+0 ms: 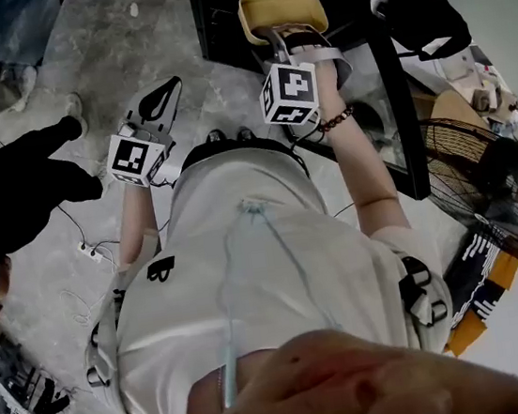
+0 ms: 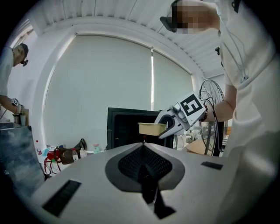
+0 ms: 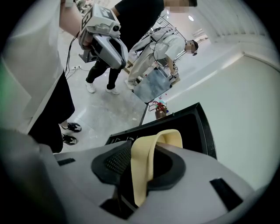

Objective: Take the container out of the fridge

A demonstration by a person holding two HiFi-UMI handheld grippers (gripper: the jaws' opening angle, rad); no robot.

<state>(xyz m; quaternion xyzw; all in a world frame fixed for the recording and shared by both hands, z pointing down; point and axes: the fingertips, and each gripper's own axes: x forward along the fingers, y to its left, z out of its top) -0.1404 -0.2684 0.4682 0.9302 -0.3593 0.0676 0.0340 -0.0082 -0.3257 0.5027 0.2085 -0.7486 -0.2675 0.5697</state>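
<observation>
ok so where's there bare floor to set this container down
Likely the bare grey floor left of the fridge, up to the bystander's shoe, for the container. Crowded at right round the fan; cables lie at the person's left.

Pale yellow container [image 1: 282, 11], rim gripped, in front of black fridge [image 1: 216, 27]

shirt [image 1: 274, 247]: white | bracelet [image 1: 336, 121]: beaded | right gripper [image 1: 286, 39]: grey, marker cube [image 1: 288, 93]

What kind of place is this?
Probably a workshop or recording lab, not a home kitchen: a bare grey floor with a trailing power strip, a black fridge out in the open, and a big fan next to it.
</observation>
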